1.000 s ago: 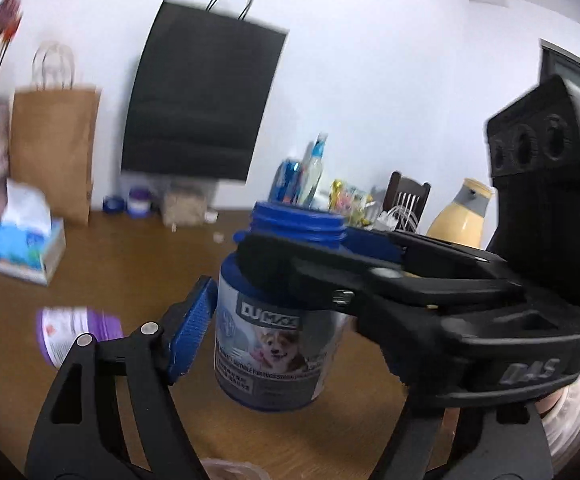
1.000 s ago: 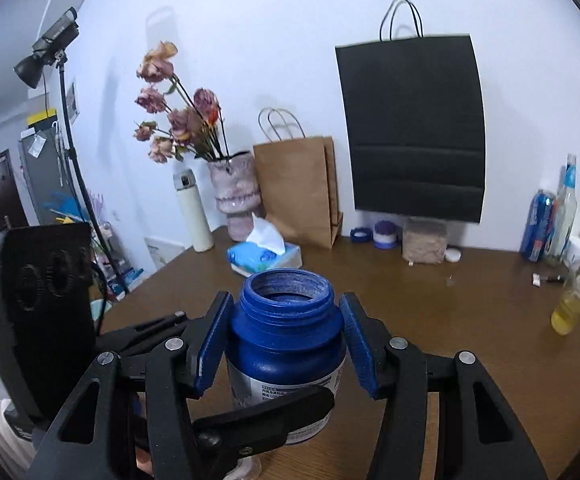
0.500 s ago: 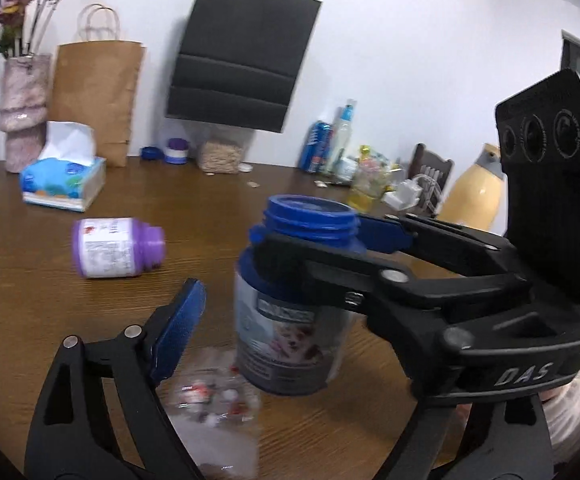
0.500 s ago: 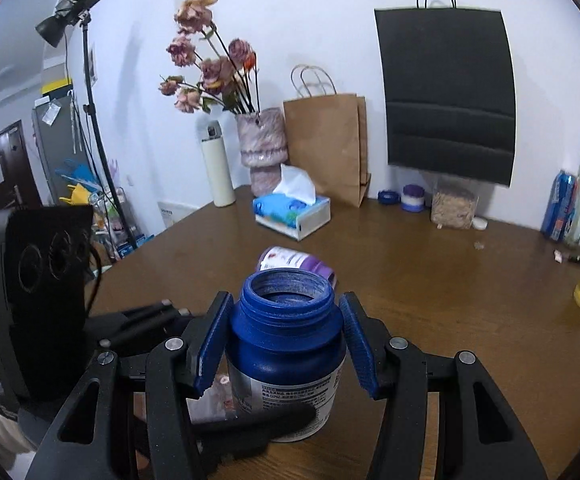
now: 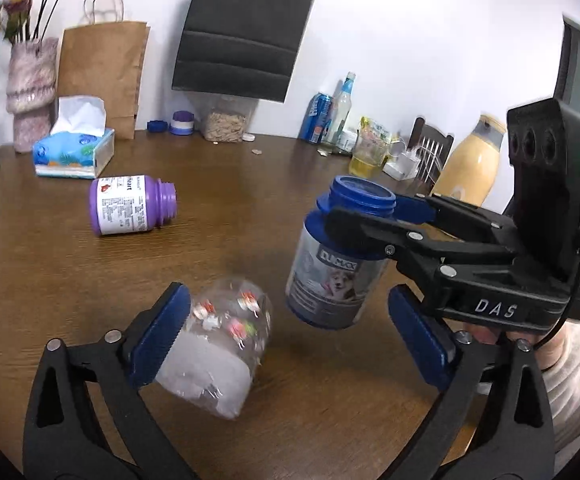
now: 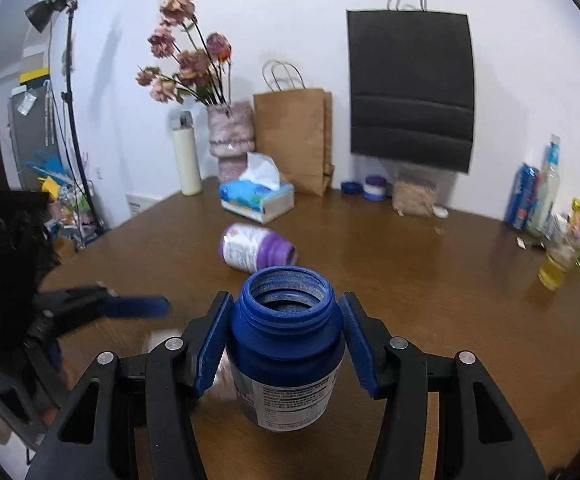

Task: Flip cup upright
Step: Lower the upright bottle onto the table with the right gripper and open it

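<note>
Blue plastic jar (image 6: 286, 344), lidless with a threaded neck and paper label, stands mouth-up above the wooden table (image 6: 430, 276), pinched at its shoulders by the right gripper (image 6: 286, 344). Left of the jar, the left gripper (image 5: 286, 340) is spread wide over a clear cup (image 5: 218, 352) lying on its side, apart from a toppled purple bottle (image 5: 130, 210).

Wooden table (image 5: 50, 272), toppled purple bottle (image 5: 130, 204)

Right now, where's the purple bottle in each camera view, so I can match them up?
Left wrist: purple bottle lies on its side, left of centre.
Right wrist: purple bottle lies centre, behind the blue jar.
Shared landmark: tissue box behind it.
</note>
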